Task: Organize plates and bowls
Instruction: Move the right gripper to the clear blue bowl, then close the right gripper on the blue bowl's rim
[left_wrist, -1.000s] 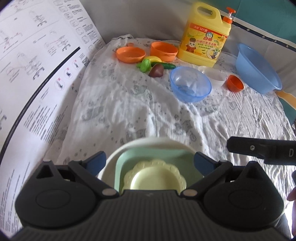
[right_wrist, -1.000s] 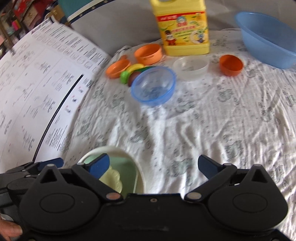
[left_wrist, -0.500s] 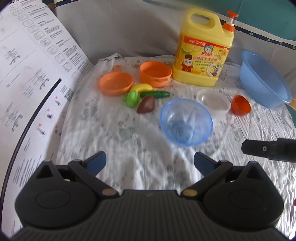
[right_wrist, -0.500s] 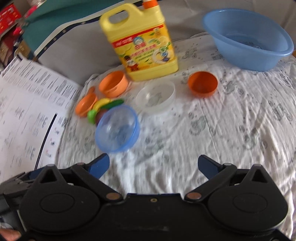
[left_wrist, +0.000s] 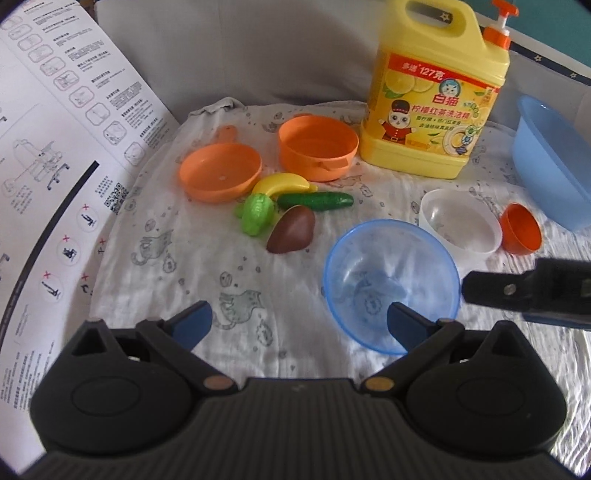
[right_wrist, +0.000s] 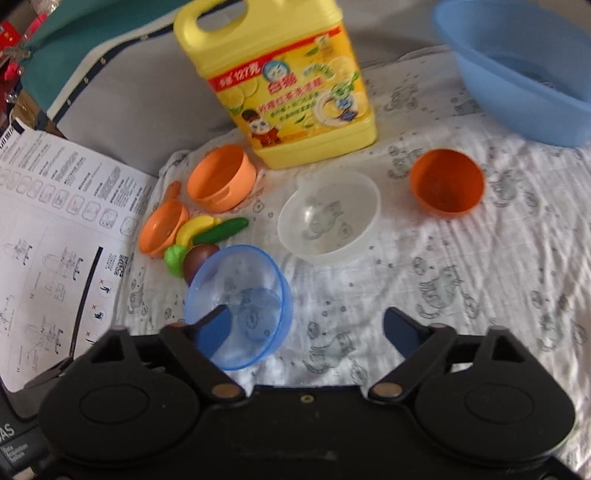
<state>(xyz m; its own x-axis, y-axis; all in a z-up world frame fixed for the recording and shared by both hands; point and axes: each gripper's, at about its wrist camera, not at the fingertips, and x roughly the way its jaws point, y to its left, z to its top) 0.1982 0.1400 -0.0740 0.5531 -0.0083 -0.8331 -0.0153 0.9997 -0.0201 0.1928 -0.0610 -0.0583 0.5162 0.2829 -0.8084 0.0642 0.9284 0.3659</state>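
Note:
A clear blue bowl (left_wrist: 391, 284) (right_wrist: 240, 306) sits on the white patterned cloth nearest both grippers. Behind it are a clear white bowl (left_wrist: 460, 221) (right_wrist: 328, 218) and a small dark orange bowl (left_wrist: 521, 229) (right_wrist: 447, 182). A light orange bowl (left_wrist: 317, 147) (right_wrist: 221, 177) and an orange pan (left_wrist: 219, 171) (right_wrist: 162, 229) lie further left. My left gripper (left_wrist: 299, 321) is open and empty; its right finger overlaps the blue bowl's near rim. My right gripper (right_wrist: 308, 326) is open and empty; its left finger overlaps the blue bowl.
Toy banana (left_wrist: 284, 182), cucumber (left_wrist: 316, 200), green vegetable (left_wrist: 256, 214) and brown fruit (left_wrist: 291, 234) lie between the pan and the blue bowl. A yellow detergent jug (left_wrist: 436, 92) (right_wrist: 280, 77) stands at the back. A large blue basin (left_wrist: 550, 166) (right_wrist: 517, 70) sits right. A printed sheet (left_wrist: 55, 147) lies left.
Both grippers moved forward towards the bowls. The stack of plates under the left gripper a second ago has dropped out of view. The blue bowl is now close to both.

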